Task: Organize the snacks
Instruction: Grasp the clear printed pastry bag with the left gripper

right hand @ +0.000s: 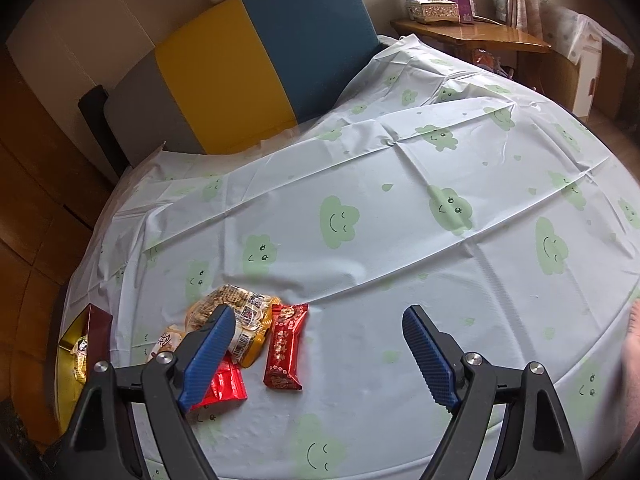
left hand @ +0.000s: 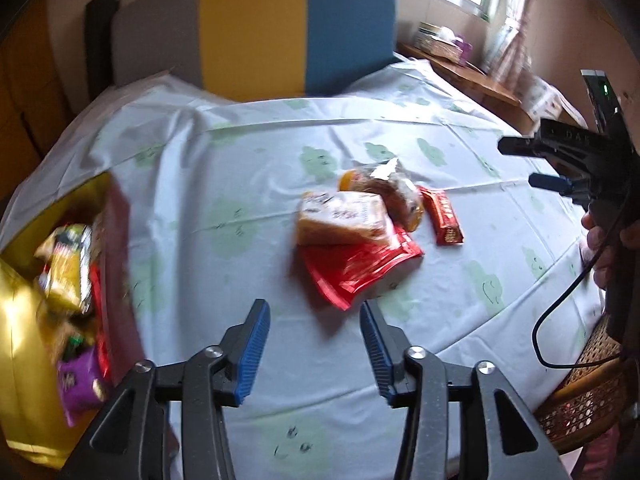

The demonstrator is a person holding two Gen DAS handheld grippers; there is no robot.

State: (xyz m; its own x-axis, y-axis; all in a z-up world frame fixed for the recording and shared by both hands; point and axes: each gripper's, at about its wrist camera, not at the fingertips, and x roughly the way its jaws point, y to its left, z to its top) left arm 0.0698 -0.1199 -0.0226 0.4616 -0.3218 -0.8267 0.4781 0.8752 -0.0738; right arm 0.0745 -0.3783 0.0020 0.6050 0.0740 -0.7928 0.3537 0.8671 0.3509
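Note:
A small pile of snacks lies on the cloud-print tablecloth [left hand: 240, 152]: a tan bread pack [left hand: 340, 220], a flat red pouch [left hand: 360, 268] under it, a clear-wrapped pastry [left hand: 396, 192] and a small red bar [left hand: 444, 216]. My left gripper [left hand: 314, 324] is open and empty, just short of the red pouch. A red and gold box [left hand: 116, 240] at the left holds several snack packs [left hand: 68, 268]. My right gripper [right hand: 320, 332] is open and empty, with the red bar [right hand: 285, 346] and pastry [right hand: 236, 312] at its left finger. The right gripper also shows in the left wrist view [left hand: 516, 162].
A grey, yellow and blue chair back [left hand: 256, 32] stands behind the table. A wooden side table [right hand: 472, 36] with a tissue box [right hand: 430, 4] is at the far right. A wicker seat [left hand: 580, 396] sits below the table's right edge. The box also shows in the right wrist view [right hand: 84, 344].

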